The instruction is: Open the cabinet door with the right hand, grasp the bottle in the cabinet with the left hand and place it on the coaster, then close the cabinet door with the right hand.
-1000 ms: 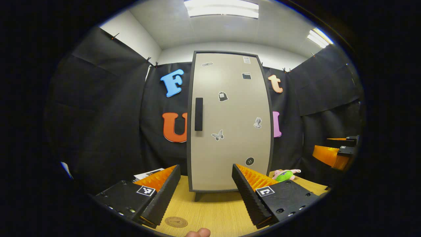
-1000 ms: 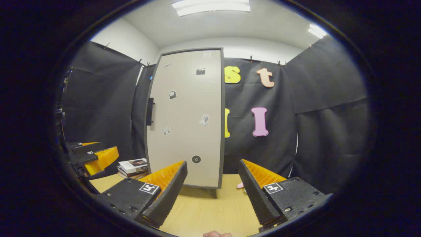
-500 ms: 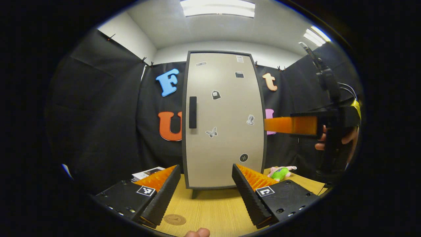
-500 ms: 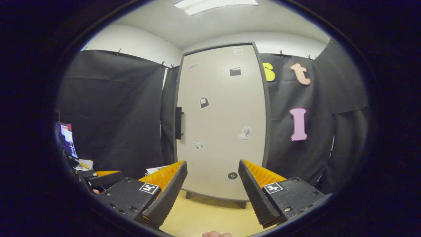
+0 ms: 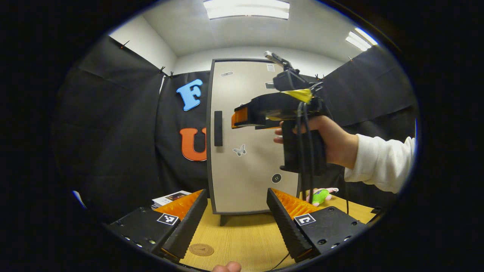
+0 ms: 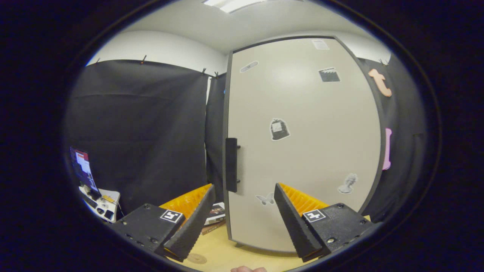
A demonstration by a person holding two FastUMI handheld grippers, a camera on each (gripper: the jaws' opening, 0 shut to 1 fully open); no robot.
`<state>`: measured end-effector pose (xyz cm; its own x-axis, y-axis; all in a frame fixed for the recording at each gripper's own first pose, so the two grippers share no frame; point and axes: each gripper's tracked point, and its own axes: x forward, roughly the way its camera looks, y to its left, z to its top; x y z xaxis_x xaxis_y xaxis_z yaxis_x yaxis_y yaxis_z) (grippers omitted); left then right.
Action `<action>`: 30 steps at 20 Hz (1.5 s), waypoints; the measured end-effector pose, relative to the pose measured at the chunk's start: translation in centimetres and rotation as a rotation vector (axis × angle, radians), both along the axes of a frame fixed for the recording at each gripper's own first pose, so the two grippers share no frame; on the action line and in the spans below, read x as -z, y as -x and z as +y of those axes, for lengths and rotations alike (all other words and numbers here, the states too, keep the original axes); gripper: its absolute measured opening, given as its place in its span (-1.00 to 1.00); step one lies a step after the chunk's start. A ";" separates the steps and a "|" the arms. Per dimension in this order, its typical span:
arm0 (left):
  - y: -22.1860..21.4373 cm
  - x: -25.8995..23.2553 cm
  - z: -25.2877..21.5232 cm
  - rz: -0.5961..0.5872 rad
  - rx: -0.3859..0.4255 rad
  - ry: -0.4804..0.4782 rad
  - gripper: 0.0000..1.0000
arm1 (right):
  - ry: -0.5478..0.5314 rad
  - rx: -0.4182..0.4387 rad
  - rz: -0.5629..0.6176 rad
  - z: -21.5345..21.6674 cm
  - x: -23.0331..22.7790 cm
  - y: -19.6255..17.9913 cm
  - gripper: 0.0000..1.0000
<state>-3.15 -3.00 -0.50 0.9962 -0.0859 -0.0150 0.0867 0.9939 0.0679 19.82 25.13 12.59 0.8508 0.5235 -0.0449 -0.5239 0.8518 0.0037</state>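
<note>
Cabinet door (image 5: 253, 136) is closed, its dark handle (image 5: 218, 128) on the left edge; the cabinet stands at the table's (image 5: 242, 238) far edge, so I can't see the bottle. My right gripper (image 6: 244, 215) has its fingers spread wide and empty, raised close in front of the handle (image 6: 231, 164) without touching. My left gripper (image 5: 236, 215) hangs low over the table, equally wide and empty, with the coaster (image 5: 201, 249) by the near edge.

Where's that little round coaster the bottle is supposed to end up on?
In the left gripper view the coaster lies flat on the wooden table, in front of the closed cabinet, low between the left gripper's open jaws and nearer the left one.
</note>
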 end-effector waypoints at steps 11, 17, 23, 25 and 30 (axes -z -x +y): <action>0.0 0.1 2.9 -0.002 -0.080 -0.008 0.89 | 0.032 0.005 0.075 7.2 1.4 -8.5 0.90; -0.3 0.4 3.2 0.002 -0.082 -0.019 0.89 | 0.051 0.029 0.039 8.3 1.0 -9.7 0.34; -0.3 0.6 4.3 0.005 -0.098 -0.011 0.89 | 0.010 0.057 0.032 7.9 0.8 -10.0 -0.27; -0.1 0.3 4.8 -0.004 -0.109 -0.023 0.89 | 0.010 0.057 0.027 8.0 1.0 -10.1 -0.42; 0.4 1.0 7.1 0.002 -0.156 -0.007 0.91 | 0.003 0.036 0.058 8.0 1.0 -9.4 -0.67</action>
<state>-3.53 4.10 -1.45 0.9974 0.0705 -0.0174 -0.0690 0.9948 0.0748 29.25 33.12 11.57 0.8651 0.4923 -0.0962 -0.4918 0.8702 0.0311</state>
